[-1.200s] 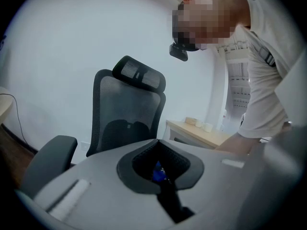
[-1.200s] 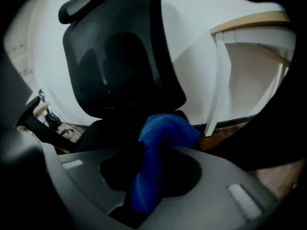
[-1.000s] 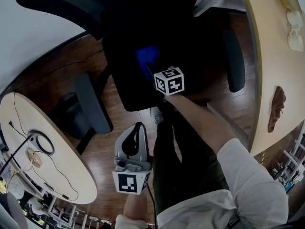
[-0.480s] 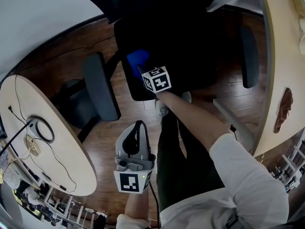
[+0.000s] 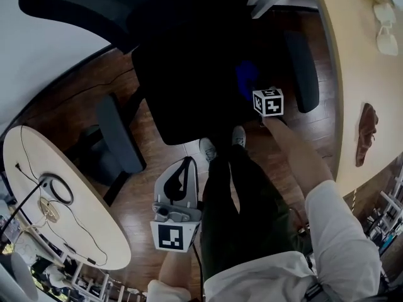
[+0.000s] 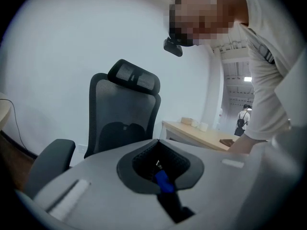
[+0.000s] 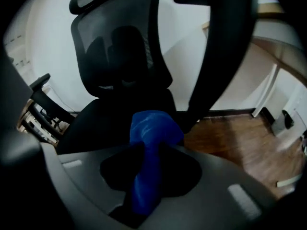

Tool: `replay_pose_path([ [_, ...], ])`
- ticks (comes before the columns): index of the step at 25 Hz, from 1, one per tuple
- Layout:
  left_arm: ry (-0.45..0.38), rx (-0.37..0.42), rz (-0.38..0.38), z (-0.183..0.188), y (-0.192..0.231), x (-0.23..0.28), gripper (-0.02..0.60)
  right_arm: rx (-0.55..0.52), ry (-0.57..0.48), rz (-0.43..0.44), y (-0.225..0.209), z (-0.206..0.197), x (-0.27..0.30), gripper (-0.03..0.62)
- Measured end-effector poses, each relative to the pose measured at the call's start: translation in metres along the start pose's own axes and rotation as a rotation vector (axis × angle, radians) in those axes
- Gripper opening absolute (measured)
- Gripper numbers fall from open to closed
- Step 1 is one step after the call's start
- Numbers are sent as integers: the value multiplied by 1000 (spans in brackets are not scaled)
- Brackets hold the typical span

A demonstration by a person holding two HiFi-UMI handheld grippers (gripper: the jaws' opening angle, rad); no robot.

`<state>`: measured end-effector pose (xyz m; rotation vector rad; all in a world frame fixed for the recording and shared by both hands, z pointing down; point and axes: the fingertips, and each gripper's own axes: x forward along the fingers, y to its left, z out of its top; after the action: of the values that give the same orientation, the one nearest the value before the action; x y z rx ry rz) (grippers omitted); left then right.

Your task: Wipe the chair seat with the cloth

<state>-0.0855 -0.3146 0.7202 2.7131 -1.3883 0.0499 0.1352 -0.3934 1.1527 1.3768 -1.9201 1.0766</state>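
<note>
The black office chair seat [image 5: 182,80] lies below me, with its mesh backrest [image 7: 122,42] upright behind it. A blue cloth [image 5: 247,77] rests on the seat's right side, close to the right armrest [image 5: 303,68]. My right gripper [image 5: 252,85] is shut on this cloth [image 7: 152,133], which bunches out past the right gripper [image 7: 149,164] over the seat [image 7: 103,121]. My left gripper [image 5: 181,172] hangs low by the person's legs, over the floor. The left gripper [image 6: 160,164] is shut on nothing and points toward the chair [image 6: 125,114].
A round table [image 5: 69,225] with cables stands at the lower left. A long wooden desk [image 5: 352,74] runs along the right. The chair's left armrest [image 5: 118,134] sticks out over the wooden floor. The person's shoes [image 5: 221,145] stand just in front of the seat.
My right gripper has carried the blue cloth across the seat, from its left-middle to its right side by the armrest. The left gripper has stayed where it was.
</note>
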Motion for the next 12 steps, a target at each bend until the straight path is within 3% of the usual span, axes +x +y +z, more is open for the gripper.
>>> replay_pose_path([
  [3, -1, -7, -30, -6, -14, 12, 38, 24, -17, -25, -31, 3, -11, 97],
  [6, -13, -6, -40, -7, -25, 17, 38, 18, -35, 19, -20, 14, -13, 97],
  [9, -22, 4, -24, -4, -24, 11, 38, 17, -83, 138, 45, 31, -20, 95],
  [12, -17, 5, -4, -3, -11, -5, 38, 13, -99, 310, 160, 25, -21, 97],
])
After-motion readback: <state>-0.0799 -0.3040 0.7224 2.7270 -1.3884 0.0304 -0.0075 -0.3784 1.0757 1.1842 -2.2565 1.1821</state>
